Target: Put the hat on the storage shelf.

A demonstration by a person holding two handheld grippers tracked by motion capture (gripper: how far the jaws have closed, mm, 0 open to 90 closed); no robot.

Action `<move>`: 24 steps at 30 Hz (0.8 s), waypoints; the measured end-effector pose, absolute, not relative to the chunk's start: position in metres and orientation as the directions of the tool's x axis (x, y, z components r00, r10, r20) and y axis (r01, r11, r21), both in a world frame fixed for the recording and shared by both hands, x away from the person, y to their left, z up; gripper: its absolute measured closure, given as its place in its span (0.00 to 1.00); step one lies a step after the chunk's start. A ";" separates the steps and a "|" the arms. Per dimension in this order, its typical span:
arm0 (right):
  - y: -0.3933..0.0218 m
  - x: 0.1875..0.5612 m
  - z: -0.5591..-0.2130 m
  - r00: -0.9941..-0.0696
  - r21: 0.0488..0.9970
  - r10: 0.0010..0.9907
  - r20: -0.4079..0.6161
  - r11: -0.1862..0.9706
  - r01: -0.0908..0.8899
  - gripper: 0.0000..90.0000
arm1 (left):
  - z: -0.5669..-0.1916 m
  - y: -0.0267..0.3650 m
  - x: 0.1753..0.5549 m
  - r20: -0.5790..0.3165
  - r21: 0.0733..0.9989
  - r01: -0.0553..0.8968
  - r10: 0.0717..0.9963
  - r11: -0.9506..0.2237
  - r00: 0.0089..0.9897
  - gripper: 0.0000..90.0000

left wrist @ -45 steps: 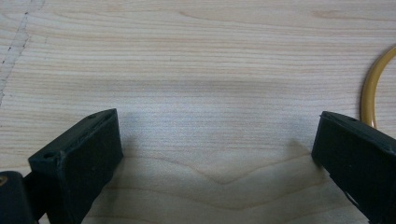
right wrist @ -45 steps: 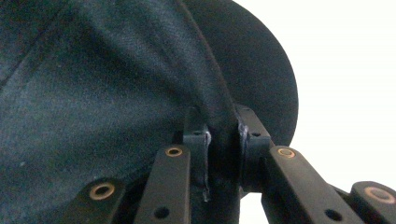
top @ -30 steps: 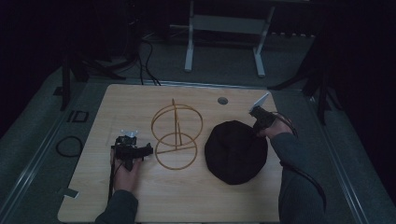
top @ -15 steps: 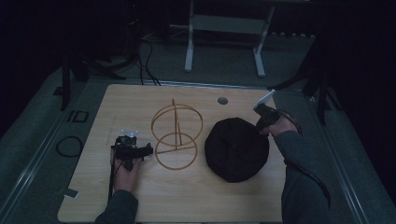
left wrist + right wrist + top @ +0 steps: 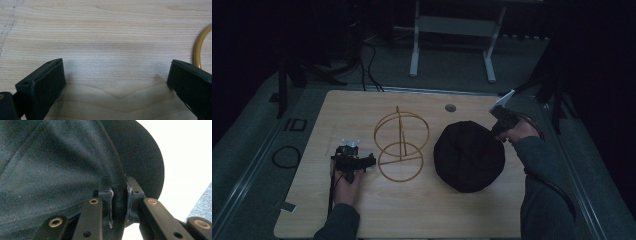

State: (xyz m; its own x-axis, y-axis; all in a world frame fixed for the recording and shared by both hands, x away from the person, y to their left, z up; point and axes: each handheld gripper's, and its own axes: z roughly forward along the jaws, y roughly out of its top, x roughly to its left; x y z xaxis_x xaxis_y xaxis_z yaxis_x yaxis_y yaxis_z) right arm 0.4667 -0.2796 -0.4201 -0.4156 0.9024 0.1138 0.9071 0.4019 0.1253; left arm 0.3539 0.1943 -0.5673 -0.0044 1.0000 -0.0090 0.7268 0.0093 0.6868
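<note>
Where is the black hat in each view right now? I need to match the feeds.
High view: black hat right of centre on the wooden table.
Left gripper view: not in it.
Right gripper view: fills the upper left, edge pinched between the jaws.
Shared landmark: the wooden table.

Table: pale wood-grain top, smooth and matt, fine lines running lengthwise. Wire stand: thin yellow rod, faintly glossy. Black hat: woven cloth, matt, with stitched seams. Right gripper: black matt links with brass-coloured rivets. Left gripper: jaws faced with finely textured matt black pads.
</note>
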 end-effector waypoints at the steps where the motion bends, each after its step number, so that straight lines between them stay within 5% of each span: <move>1: -0.282 0.466 -0.415 -0.415 0.129 0.902 0.117 0.401 0.907 0.87 | -0.567 0.194 0.354 -0.009 0.687 0.727 1.000 0.009 -0.004 0.01; 24: -0.285 0.459 -0.366 -0.428 0.175 0.888 0.167 0.401 0.899 0.87 | -0.567 0.194 0.354 -0.010 0.686 0.727 1.000 0.011 -0.005 0.01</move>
State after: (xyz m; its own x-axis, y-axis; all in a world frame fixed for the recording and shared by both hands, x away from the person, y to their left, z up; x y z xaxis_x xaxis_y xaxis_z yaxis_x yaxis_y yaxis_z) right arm 0.4590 -0.2849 -0.3665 -0.4282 0.8880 0.1674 0.8994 0.4007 0.1747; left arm 0.3539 0.1942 -0.5673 -0.0051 0.9999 -0.0104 0.7272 0.0108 0.6863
